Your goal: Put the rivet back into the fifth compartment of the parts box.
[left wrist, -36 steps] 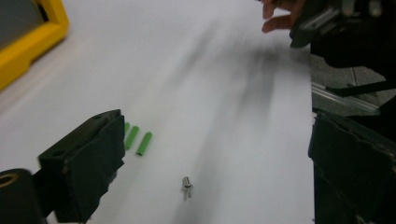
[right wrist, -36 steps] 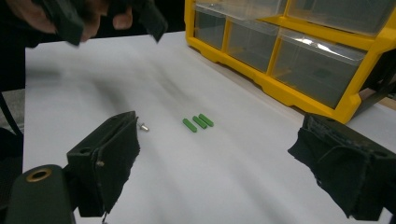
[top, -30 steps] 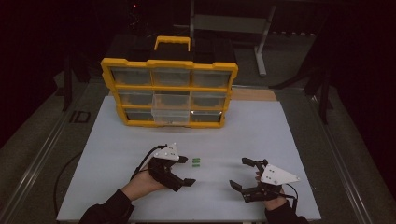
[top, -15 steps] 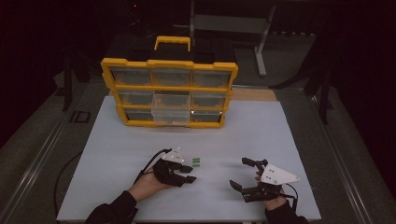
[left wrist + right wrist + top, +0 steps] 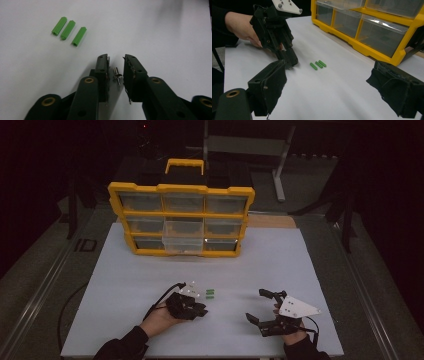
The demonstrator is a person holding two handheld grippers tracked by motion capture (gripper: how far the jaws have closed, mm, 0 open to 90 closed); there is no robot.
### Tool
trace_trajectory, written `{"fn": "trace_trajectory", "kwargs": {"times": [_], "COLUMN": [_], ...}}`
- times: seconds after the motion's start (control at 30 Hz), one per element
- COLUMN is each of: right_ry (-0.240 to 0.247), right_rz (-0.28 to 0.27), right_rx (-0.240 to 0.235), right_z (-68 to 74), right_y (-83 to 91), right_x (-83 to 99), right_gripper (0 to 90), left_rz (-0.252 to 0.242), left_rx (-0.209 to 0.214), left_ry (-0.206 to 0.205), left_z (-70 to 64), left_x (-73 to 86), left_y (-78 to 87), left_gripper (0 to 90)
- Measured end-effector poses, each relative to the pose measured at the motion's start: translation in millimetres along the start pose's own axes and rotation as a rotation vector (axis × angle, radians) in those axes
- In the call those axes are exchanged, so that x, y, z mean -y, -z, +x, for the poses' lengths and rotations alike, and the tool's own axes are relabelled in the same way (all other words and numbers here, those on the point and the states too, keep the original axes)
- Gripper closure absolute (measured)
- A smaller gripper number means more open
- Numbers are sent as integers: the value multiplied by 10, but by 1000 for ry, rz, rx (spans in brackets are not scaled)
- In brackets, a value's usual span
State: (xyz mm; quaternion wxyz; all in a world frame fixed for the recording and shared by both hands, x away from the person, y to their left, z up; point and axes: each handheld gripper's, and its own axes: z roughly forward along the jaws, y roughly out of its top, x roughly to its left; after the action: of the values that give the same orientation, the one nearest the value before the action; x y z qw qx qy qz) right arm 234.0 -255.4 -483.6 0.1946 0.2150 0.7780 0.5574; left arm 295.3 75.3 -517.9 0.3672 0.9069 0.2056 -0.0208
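Green wall plugs [image 5: 68, 30], three of them, lie side by side on the white worktop [image 5: 150, 270], parallel and just about touching, all tilted the same way in the left gripper view. In the high view they sit at [image 5: 211, 294], just beside the left gripper [image 5: 200, 309], on its right.

Left gripper [image 5: 116, 72]: fingers [image 5: 102, 72] narrow, tips down at the sheet. A small metal pin with a collar [image 5: 117, 75] sits in the gap between them. It looks close to both pads, but I can't tell whether they actually clamp it or it just lies on the worktop between them. The plugs are ahead and to the left of the fingertips, apart from them.

Right gripper [image 5: 260, 306]: fingers [image 5: 268, 87] wide apart, nothing between them, low over the near right part of the worktop, well apart from the plugs. Its view looks across at the left gripper [image 5: 290, 60], whose tips touch down on the sheet, with the plugs [image 5: 318, 64] just past them.

Yellow parts organiser [image 5: 181, 220] with clear drawers stands upright at the far side of the worktop, handle on top, well clear of both grippers. The middle drawer in the bottom row [image 5: 183, 243] sticks out a little from the frame. Drawer contents are too dim to make out.
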Motion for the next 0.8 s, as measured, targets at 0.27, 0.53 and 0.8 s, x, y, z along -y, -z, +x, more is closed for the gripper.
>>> {"fn": "trace_trajectory", "kwargs": {"times": [0.27, 0.53, 0.8], "right_ry": [-1, 0, -3], "right_rz": [1, 1, -2], "right_rx": [-1, -1, 2], "right_z": [1, 3, -1], "right_y": [-3, -5, 2], "right_x": [-1, -1, -2], "right_gripper": [123, 123, 123], "left_rz": [22, 21, 8], "left_rx": [-19, -11, 59], "left_ry": [-5, -20, -39], "left_z": [-48, -36, -35], "left_x": [-18, -16, -82], "left_y": [-17, -11, 86], "left_gripper": [806, 818, 819]}}
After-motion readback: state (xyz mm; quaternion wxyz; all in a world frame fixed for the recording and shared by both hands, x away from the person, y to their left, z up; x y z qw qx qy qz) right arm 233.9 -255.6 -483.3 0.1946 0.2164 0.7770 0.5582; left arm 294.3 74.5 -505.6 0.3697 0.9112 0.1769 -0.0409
